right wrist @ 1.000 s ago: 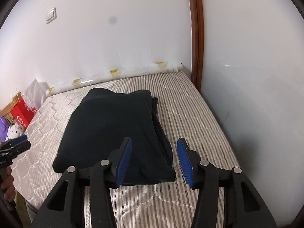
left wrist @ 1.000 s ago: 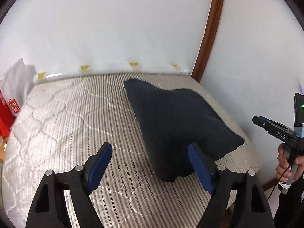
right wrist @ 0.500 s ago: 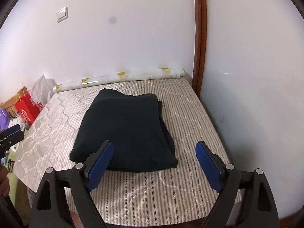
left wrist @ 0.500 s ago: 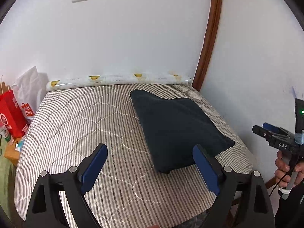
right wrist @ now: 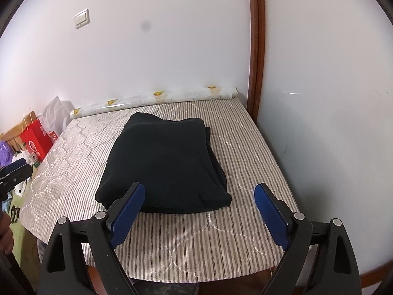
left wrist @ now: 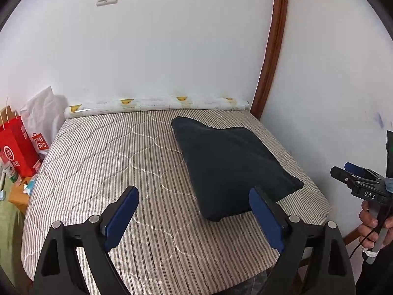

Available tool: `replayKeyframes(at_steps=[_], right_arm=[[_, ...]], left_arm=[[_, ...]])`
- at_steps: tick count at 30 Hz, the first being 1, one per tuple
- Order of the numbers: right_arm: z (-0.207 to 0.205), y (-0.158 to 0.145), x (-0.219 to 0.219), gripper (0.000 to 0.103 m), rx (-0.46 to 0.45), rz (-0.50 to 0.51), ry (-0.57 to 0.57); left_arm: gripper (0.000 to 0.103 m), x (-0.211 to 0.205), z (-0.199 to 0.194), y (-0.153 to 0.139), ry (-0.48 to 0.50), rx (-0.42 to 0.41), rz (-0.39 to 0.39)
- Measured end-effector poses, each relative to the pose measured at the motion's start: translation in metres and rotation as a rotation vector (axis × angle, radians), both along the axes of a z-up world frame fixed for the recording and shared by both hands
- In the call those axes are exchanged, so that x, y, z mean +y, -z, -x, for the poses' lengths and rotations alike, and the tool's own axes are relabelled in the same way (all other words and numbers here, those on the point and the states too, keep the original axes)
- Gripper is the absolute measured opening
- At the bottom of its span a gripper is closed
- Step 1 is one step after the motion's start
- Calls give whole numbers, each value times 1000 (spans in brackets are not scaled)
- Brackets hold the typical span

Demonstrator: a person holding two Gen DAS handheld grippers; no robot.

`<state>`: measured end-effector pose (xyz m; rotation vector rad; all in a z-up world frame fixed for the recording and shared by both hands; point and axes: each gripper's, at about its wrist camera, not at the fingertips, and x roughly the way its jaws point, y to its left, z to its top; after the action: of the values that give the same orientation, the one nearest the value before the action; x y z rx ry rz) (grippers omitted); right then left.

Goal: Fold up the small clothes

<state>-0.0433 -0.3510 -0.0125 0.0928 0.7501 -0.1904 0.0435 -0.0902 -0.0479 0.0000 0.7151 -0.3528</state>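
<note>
A folded dark navy garment (left wrist: 231, 164) lies on the striped quilted mattress (left wrist: 110, 162), toward its right side; in the right wrist view it (right wrist: 167, 164) sits mid-mattress. My left gripper (left wrist: 194, 211) is open and empty, held back above the mattress's near edge, left of the garment's near corner. My right gripper (right wrist: 199, 211) is open and empty, just in front of the garment's near edge. The right gripper also shows at the right edge of the left wrist view (left wrist: 361, 184).
White walls close the back and right sides, with a brown wooden trim (left wrist: 272, 49) in the corner. A white roll (left wrist: 157, 104) lies along the mattress's far edge. Red paper bags (left wrist: 17, 150) and clutter stand left of the mattress (right wrist: 245, 147).
Both grippers have pulled back and up from the garment. The right gripper's jaws went from narrow to wide open. The garment stays folded on the mattress.
</note>
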Motion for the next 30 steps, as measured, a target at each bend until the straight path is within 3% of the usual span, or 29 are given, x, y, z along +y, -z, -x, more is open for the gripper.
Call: replayKeyframes(at_steps=[30], right_arm=[[11,-2,3,90,1,-10,-24]], left_arm=[[91,4,0,1,-12,8,5]])
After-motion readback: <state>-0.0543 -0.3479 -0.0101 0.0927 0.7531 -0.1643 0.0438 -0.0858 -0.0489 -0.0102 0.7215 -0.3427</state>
